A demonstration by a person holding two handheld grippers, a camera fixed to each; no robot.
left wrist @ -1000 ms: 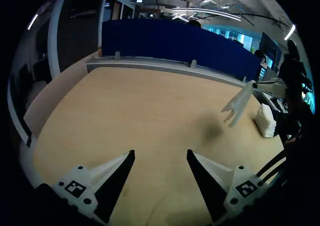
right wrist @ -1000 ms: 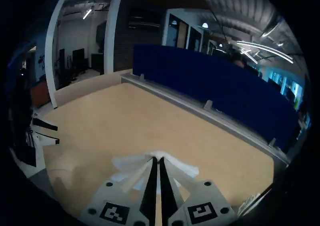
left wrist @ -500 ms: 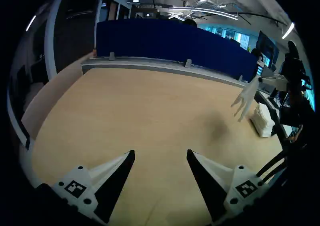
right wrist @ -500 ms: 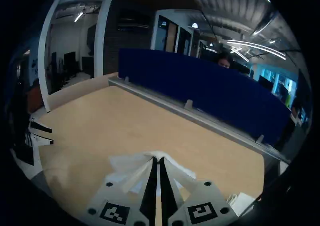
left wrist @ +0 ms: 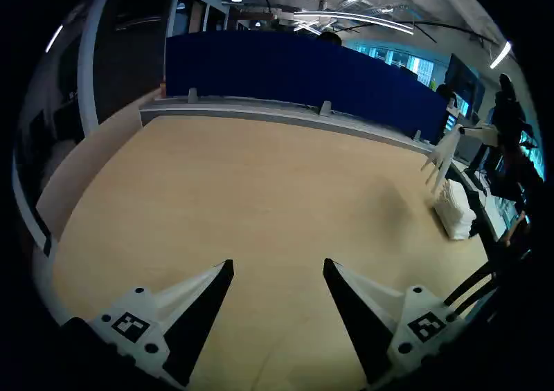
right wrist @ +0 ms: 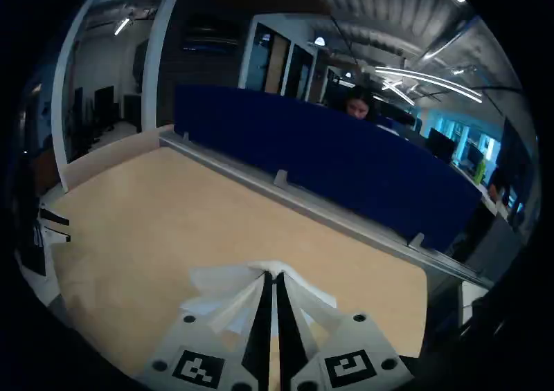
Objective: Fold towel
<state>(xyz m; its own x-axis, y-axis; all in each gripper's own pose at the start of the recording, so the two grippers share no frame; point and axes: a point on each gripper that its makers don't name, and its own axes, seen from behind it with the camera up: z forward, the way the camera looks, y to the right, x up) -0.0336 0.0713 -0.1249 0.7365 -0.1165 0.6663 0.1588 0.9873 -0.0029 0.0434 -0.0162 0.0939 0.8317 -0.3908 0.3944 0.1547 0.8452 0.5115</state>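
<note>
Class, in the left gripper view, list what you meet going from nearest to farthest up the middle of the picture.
Open left gripper → pale wooden tabletop → grey rail along its far edge → dark blue partition screen → ceiling strip lights.

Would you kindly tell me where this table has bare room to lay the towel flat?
The table is bare across its wide middle, from the blue divider to the left gripper and out to the left edge. The right edge is crowded: a stack of white cloths lies there, and the towel hangs from the right gripper beside it.
</note>
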